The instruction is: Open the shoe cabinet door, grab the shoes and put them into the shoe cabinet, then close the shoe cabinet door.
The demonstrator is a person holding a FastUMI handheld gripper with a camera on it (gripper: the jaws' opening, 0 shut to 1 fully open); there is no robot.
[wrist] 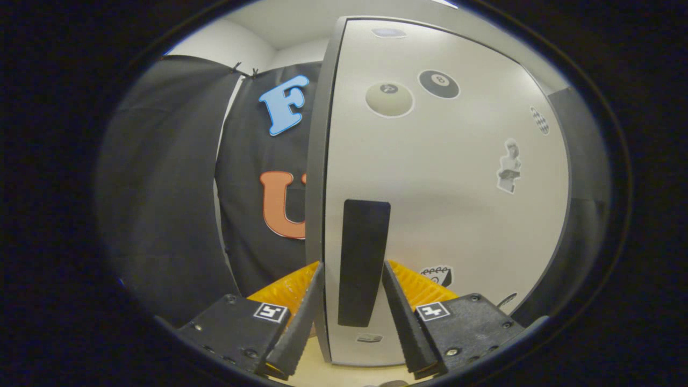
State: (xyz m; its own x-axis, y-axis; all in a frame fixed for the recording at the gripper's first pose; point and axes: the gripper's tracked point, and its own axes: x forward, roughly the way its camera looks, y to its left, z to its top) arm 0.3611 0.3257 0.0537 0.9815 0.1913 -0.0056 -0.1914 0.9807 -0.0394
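Note:
The shoe cabinet door (446, 177) is a white panel with several stickers, and it stands close in front of me. A black vertical handle (363, 258) sits near the door's left edge. My gripper (352, 263) is open. Its fingers straddle the handle, one beside the door's grey left edge (317, 161) and the other just right of the handle. I see a gap between the left finger and the handle. I cannot tell whether the door is ajar.
The booth's black cloth wall (172, 204) hangs to the left of the cabinet and behind it. A strip of pale floor (322, 371) shows under the door, between my fingers. A dark surface (586, 215) lies right of the door.

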